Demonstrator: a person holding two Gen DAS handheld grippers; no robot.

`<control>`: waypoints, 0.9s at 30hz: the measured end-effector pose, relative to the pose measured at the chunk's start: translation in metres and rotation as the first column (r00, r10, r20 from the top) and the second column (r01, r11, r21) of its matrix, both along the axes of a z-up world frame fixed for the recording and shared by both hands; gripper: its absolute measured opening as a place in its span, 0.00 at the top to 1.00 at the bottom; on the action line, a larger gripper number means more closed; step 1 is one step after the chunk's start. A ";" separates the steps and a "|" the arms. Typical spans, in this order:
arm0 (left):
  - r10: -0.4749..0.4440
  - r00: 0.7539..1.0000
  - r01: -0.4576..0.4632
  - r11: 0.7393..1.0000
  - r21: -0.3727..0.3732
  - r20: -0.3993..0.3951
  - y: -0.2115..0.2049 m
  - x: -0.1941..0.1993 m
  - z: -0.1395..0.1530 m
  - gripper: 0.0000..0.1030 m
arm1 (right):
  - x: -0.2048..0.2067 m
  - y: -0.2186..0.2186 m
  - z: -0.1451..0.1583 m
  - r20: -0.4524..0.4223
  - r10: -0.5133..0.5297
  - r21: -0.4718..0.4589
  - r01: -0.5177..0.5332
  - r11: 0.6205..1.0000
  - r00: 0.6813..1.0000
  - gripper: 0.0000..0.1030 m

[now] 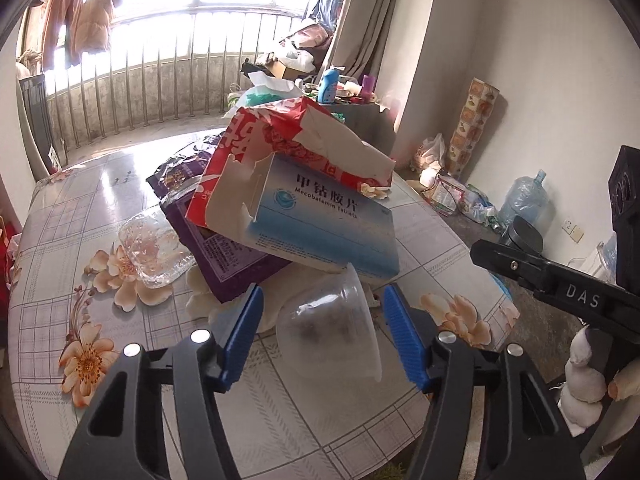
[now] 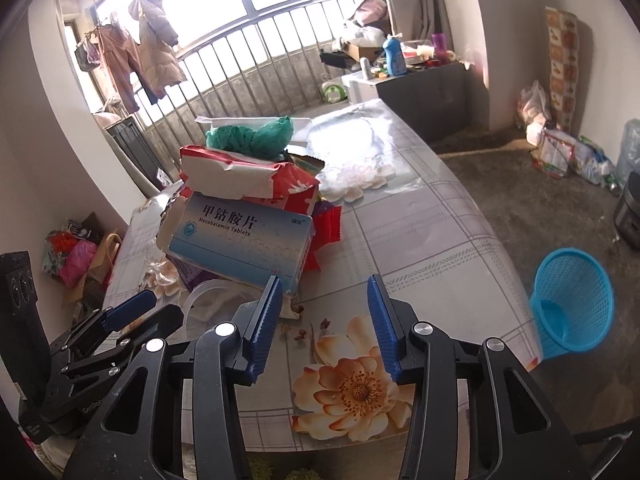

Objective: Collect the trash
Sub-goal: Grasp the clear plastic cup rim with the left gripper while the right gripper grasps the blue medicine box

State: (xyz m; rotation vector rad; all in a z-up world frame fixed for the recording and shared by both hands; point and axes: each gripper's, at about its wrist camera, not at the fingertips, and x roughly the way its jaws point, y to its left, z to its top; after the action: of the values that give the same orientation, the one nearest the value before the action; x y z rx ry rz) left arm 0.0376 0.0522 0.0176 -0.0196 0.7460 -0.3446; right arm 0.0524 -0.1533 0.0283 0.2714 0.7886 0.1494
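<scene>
Trash lies heaped mid-table, the medicine box [image 1: 320,228] propped atop it, so the left gripper [image 1: 324,336] spreads wide around the overturned clear cup [image 1: 332,328] below the box, while the right gripper [image 2: 324,320], released and empty, hangs beside the box.

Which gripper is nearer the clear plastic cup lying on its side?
Left. The left gripper brackets the clear plastic cup between open fingers; the right gripper hangs open over bare tablecloth, to its right.

A: Your right gripper [image 2: 324,320] hangs wide open over the table [image 2: 440,240], its left finger just at the pill box [image 2: 244,240].

B: Yep, and your blue basket [image 2: 572,304] sits on the floor, right.
</scene>
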 end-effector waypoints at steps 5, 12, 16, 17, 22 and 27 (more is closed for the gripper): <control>0.004 0.999 -0.002 0.998 0.058 -0.032 -0.003 0.005 -0.014 0.71 | 0.001 -0.003 0.003 0.009 0.004 -0.002 -0.004 1.000 1.000 0.59; 0.061 0.997 -0.059 0.998 0.031 -0.050 0.021 -0.004 -0.008 0.94 | 0.008 0.004 0.002 0.012 0.049 0.030 -0.049 0.998 0.999 0.59; 0.093 0.995 -0.092 0.995 0.024 -0.048 0.034 -0.008 -0.009 0.94 | 0.015 0.007 -0.004 -0.001 0.077 0.066 -0.077 0.995 0.997 0.59; 0.100 0.994 -0.099 0.995 0.022 -0.048 0.037 -0.007 -0.009 0.94 | 0.017 0.007 -0.006 -0.006 0.085 0.078 -0.085 0.993 0.996 0.59; 0.126 0.992 -0.126 0.992 0.009 -0.032 0.046 -0.005 -0.005 0.94 | 0.038 0.005 -0.018 -0.047 0.132 0.192 -0.121 0.974 0.990 0.57; 0.143 0.989 -0.144 0.990 -0.001 -0.046 0.053 0.000 -0.010 0.94 | 0.062 0.003 -0.035 -0.099 0.163 0.330 -0.122 0.936 0.982 0.53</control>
State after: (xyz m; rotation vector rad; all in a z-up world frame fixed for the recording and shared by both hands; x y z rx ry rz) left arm 0.0374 0.1048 0.0076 -0.0854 0.7847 -0.2089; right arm 0.1145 -0.1504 -0.0069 0.5385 0.9084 0.4041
